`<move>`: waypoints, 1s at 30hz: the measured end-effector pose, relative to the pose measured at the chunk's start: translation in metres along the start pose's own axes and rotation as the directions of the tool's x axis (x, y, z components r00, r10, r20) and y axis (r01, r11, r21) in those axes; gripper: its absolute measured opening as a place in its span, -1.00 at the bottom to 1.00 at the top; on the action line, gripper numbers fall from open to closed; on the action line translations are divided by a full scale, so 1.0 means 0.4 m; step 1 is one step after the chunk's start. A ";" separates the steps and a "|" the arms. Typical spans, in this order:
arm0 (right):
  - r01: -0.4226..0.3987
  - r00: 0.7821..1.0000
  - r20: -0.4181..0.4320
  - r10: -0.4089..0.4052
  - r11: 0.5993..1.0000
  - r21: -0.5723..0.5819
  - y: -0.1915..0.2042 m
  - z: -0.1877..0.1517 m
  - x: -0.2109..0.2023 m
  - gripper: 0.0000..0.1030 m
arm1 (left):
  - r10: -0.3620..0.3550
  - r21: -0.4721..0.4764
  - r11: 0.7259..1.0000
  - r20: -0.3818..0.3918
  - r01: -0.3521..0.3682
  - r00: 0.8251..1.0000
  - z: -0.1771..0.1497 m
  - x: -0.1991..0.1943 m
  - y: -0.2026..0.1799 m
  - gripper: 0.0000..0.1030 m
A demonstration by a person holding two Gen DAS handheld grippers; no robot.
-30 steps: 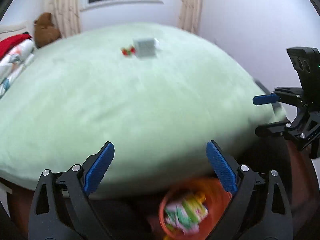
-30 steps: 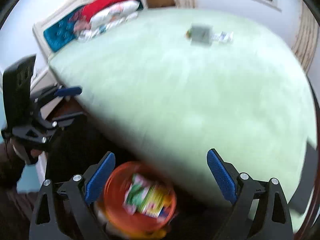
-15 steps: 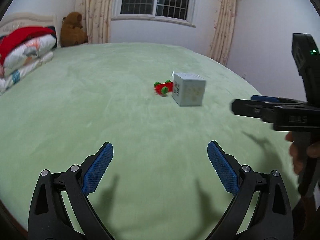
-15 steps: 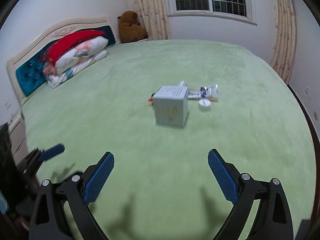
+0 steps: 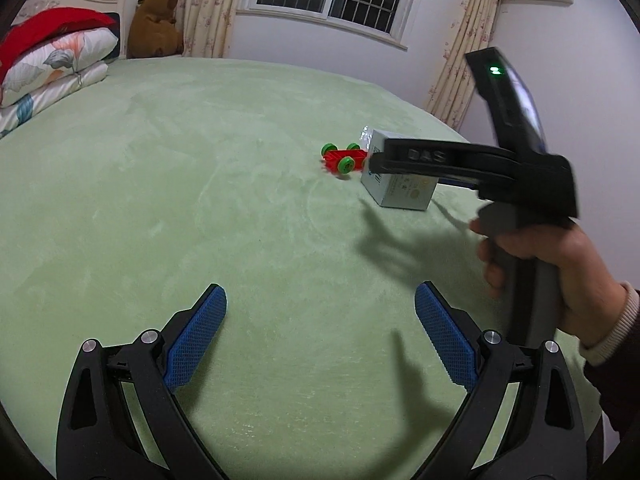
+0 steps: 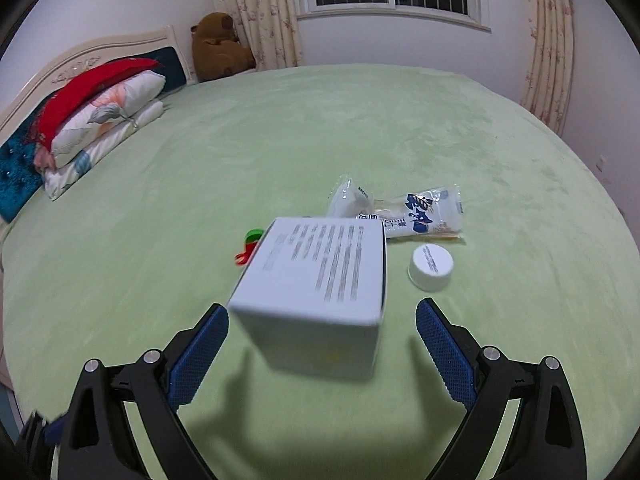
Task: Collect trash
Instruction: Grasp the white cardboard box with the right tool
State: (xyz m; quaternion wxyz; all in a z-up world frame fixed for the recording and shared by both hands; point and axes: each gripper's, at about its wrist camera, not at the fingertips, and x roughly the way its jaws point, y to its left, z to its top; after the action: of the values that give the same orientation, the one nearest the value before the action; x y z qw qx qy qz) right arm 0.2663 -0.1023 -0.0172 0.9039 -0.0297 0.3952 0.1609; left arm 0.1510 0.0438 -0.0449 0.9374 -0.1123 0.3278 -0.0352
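A pale blue-white cardboard box (image 6: 320, 292) lies on the green bed, close in front of my right gripper (image 6: 322, 344), whose jaws stand wide open on either side of its near end without touching it. Behind the box lie a clear and blue snack wrapper (image 6: 404, 212) and a white bottle cap (image 6: 431, 267). A red toy car with green wheels (image 5: 344, 158) sits left of the box (image 5: 400, 192) in the left wrist view. My left gripper (image 5: 320, 332) is open and empty over bare bedcover. The right gripper's body (image 5: 472, 164) crosses in front of the box there.
The green bedcover (image 5: 180, 200) fills both views. Pillows and a red blanket (image 6: 96, 116) are stacked at the headboard on the left. A brown teddy bear (image 6: 218, 48) sits at the far corner by the curtains and window.
Both grippers have swung up from the orange trash bin beside the bed and moved over the bed. The right gripper has closed in on the box.
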 end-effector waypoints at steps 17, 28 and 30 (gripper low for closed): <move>-0.060 0.998 0.028 0.059 0.998 0.001 -0.141 -0.181 -0.280 0.22 | -0.103 0.039 0.993 -0.122 0.108 0.987 0.054 0.049 -0.018 0.80; -0.038 0.995 0.092 0.040 0.999 -0.031 -0.132 -0.319 -0.408 0.22 | -0.092 0.240 0.960 -0.208 0.142 0.974 0.263 0.283 -0.076 0.80; -0.036 0.994 0.100 0.040 0.999 -0.040 -0.129 -0.332 -0.419 0.22 | -0.101 0.248 0.956 -0.231 0.159 0.968 0.280 0.321 -0.066 0.80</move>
State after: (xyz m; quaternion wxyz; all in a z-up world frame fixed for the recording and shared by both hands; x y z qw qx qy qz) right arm 0.0824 -0.2200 0.0095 0.9187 -0.0315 0.3466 0.1868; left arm 0.3216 0.0214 -0.0316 0.8985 -0.0033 0.4117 -0.1523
